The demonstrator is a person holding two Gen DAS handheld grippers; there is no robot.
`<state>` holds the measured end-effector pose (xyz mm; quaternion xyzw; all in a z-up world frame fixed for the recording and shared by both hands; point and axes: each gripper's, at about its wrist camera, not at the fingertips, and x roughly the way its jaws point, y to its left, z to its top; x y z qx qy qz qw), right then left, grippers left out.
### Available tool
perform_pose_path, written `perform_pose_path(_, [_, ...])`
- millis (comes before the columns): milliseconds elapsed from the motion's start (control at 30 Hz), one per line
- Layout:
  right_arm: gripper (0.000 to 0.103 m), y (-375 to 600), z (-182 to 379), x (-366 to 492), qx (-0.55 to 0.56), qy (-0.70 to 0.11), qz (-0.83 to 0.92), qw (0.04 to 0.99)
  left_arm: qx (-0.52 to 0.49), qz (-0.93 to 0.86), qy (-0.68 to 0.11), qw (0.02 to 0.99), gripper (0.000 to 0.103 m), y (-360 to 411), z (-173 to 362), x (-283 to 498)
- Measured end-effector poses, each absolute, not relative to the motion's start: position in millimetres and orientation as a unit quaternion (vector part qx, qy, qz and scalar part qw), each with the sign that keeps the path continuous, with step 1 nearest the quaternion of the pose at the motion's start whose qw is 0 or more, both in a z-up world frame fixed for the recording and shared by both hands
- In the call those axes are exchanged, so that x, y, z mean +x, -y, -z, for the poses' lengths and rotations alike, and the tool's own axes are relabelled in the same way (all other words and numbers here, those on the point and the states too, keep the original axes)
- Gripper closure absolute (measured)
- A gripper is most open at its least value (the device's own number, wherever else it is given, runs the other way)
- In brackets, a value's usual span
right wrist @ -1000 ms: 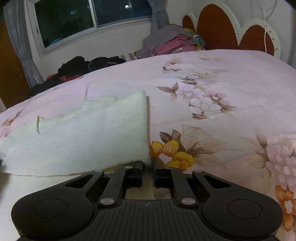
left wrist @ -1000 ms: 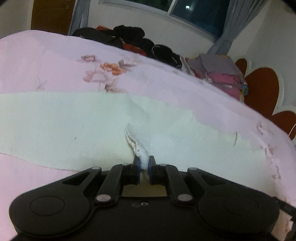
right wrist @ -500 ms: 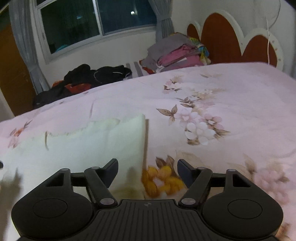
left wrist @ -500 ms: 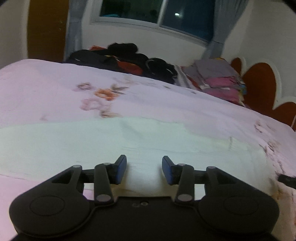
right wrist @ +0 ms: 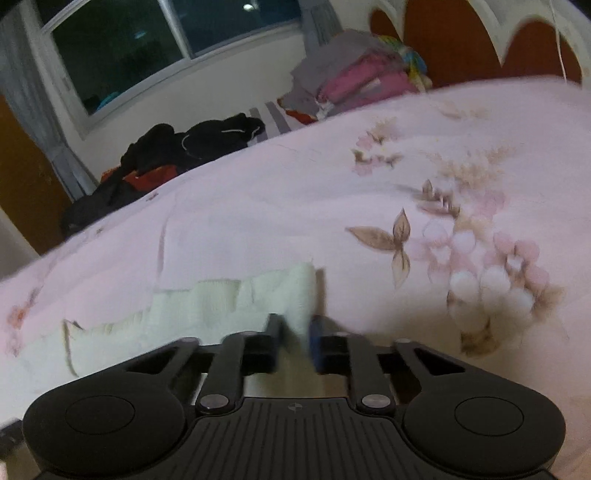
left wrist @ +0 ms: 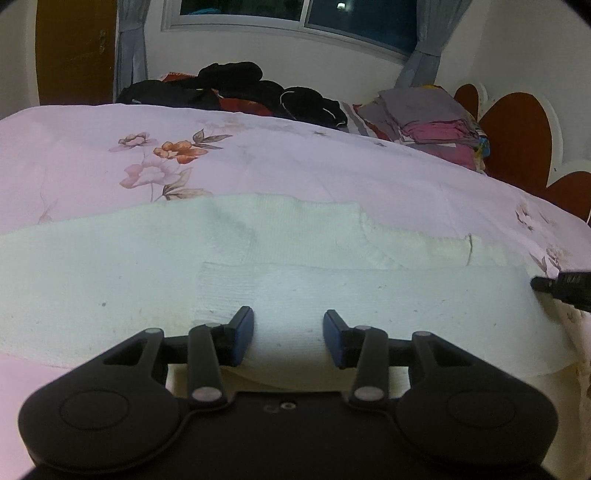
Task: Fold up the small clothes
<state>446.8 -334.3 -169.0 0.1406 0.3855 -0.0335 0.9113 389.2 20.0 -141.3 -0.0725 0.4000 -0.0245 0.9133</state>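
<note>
A cream knitted garment [left wrist: 280,273] lies flat and folded on the pink floral bedspread [left wrist: 258,162]. My left gripper [left wrist: 288,332] is open and empty, its blue pads just over the garment's near edge. In the right wrist view the same garment [right wrist: 207,310] shows at lower left, blurred by motion. My right gripper [right wrist: 297,334] stands at the garment's right corner with its jaws narrowed around the edge of the cloth; a gap still shows between them. The tip of the right gripper [left wrist: 565,290] shows at the right edge of the left wrist view.
A heap of dark clothes [left wrist: 236,88] lies at the far side of the bed. A stack of folded grey and pink clothes [left wrist: 432,118] sits by the red and white headboard [left wrist: 517,140]. A window [left wrist: 295,14] is behind.
Both grippers let go of the garment half a second ago, and it now lies flat. The left stays open. The right has moved to the garment's corner and narrowed its jaws.
</note>
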Motion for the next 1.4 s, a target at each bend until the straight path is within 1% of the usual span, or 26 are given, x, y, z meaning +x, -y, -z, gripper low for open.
perform_pose_path(33, [0.091,336,170,446,0.137,-0.383,0.035,0.913,-0.07,0.023,-0.401,0.913,0.061,-18,140,390])
perform_pose_path(100, [0.091,333,167,445,0.123,-0.387,0.031,0.913,-0.065,0.02,-0.404,0.912,0.058,-15,137,389])
perform_pose_path(133, [0.091,331,164,443,0.113,-0.386,0.032,0.915,-0.066,0.021,-0.405,0.912,0.052,-14,136,389])
perform_pose_path(167, [0.091,330,160,438,0.109,-0.381,0.032,0.918,-0.066,0.023,-0.404,0.912,0.043,-13,134,386])
perform_pose_path(233, [0.09,327,149,424,0.109,-0.368,0.018,0.923,-0.06,0.022,-0.4,0.914,0.036,-11,133,383])
perform_pose_path(300, [0.085,316,142,405,0.097,-0.361,-0.006,0.928,-0.046,0.022,-0.403,0.914,0.036,-9,135,382])
perform_pose_path(333, [0.074,309,141,397,0.084,-0.36,-0.017,0.929,-0.044,0.02,-0.405,0.913,0.036,-9,136,382])
perform_pose_path(367, [0.06,302,141,388,0.073,-0.359,-0.024,0.93,-0.045,0.018,-0.406,0.913,0.036,-9,137,382])
perform_pose_path(400, [0.056,296,143,380,0.064,-0.359,-0.03,0.931,-0.047,0.016,-0.407,0.912,0.036,-9,136,381])
perform_pose_path(500, [0.056,280,152,368,0.038,-0.369,-0.038,0.928,-0.048,0.015,-0.411,0.91,0.036,-10,132,379])
perform_pose_path(533, [0.056,279,161,366,0.03,-0.383,-0.038,0.923,-0.049,0.014,-0.412,0.91,0.036,-12,130,378])
perform_pose_path(600, [0.056,283,167,362,0.025,-0.381,-0.033,0.924,-0.054,0.011,-0.416,0.908,0.036,-15,128,375])
perform_pose_path(667, [0.056,284,162,364,0.039,-0.391,-0.023,0.919,-0.061,0.006,-0.417,0.907,0.036,-18,124,372])
perform_pose_path(800, [0.056,274,144,355,0.045,-0.368,-0.037,0.928,-0.065,-0.008,-0.419,0.906,0.033,-25,116,365])
perform_pose_path(933, [0.056,248,138,357,0.061,-0.377,-0.069,0.922,-0.071,-0.012,-0.415,0.907,0.033,-33,108,356])
perform_pose_path(1100, [0.056,200,132,361,0.057,-0.38,-0.107,0.917,-0.066,-0.017,-0.409,0.91,0.032,-49,98,346])
perform_pose_path(1233, [0.056,166,128,367,0.065,-0.383,-0.13,0.912,-0.072,-0.023,-0.403,0.912,0.03,-72,91,336])
perform_pose_path(1400, [0.056,126,120,375,0.06,-0.377,-0.148,0.912,-0.101,-0.045,-0.403,0.908,0.029,-120,89,322])
